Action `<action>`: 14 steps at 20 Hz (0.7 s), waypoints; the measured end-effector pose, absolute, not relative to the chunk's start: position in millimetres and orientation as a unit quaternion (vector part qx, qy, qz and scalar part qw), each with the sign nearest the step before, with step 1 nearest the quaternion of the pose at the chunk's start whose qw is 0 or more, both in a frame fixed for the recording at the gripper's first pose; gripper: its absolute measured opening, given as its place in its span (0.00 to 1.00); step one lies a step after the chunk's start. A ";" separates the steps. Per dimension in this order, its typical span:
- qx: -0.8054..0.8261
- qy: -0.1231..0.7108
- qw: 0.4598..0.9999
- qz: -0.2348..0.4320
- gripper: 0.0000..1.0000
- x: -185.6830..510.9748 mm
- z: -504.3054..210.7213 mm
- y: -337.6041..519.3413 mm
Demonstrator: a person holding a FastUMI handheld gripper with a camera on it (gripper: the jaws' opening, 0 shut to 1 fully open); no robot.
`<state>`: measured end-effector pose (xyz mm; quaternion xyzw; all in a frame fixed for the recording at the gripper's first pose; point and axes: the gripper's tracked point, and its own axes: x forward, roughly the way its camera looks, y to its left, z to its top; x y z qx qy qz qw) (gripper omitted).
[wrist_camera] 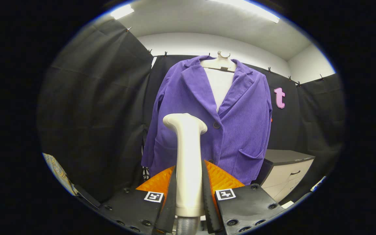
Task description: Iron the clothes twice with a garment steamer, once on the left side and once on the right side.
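Note:
A purple corduroy jacket (237, 117) hangs on a white hanger (222, 62) over a white shirt front, facing me, beyond the fingers. My gripper (189, 192) is shut on the cream handle of the garment steamer (188, 156), which stands upright between the two fingers. The steamer's head (184, 121) points toward the jacket's lower left panel, apart from the cloth as far as I can tell. A ribbed grey hose (187, 226) leaves the bottom of the handle.
A low cabinet (289, 169) with a dark top and pale drawers stands right of the jacket's hem. Black cloth walls close in left, behind and right. A patterned surface edge (57, 171) shows at the lower left.

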<state>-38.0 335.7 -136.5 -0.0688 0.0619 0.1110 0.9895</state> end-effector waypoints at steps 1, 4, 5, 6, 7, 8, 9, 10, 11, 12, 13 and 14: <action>-0.064 0.053 0.990 0.111 0.45 -40.0 -124.5 328.4; -0.043 0.038 0.992 0.110 0.44 -44.5 -93.9 302.9; -0.036 0.032 0.993 0.107 0.44 -46.1 -83.3 291.5; -0.031 0.025 0.994 0.103 0.45 -48.2 -71.8 278.2; -0.030 0.017 0.995 0.097 0.44 -48.3 -61.5 264.8; -0.030 0.009 0.995 0.091 0.44 -49.4 -51.5 251.6; -0.030 0.004 0.996 0.087 0.44 -51.3 -42.9 238.1; -0.028 -0.001 0.996 0.085 0.44 -53.0 -34.8 224.7; -0.027 -0.006 0.996 0.083 0.44 -55.8 -27.8 212.8; -0.028 -0.011 0.996 0.080 0.44 -59.0 -20.3 199.2; -0.031 -0.018 0.996 0.076 0.44 -61.7 -13.5 187.0; -0.036 -0.025 0.996 0.072 0.44 -63.8 -7.3 175.3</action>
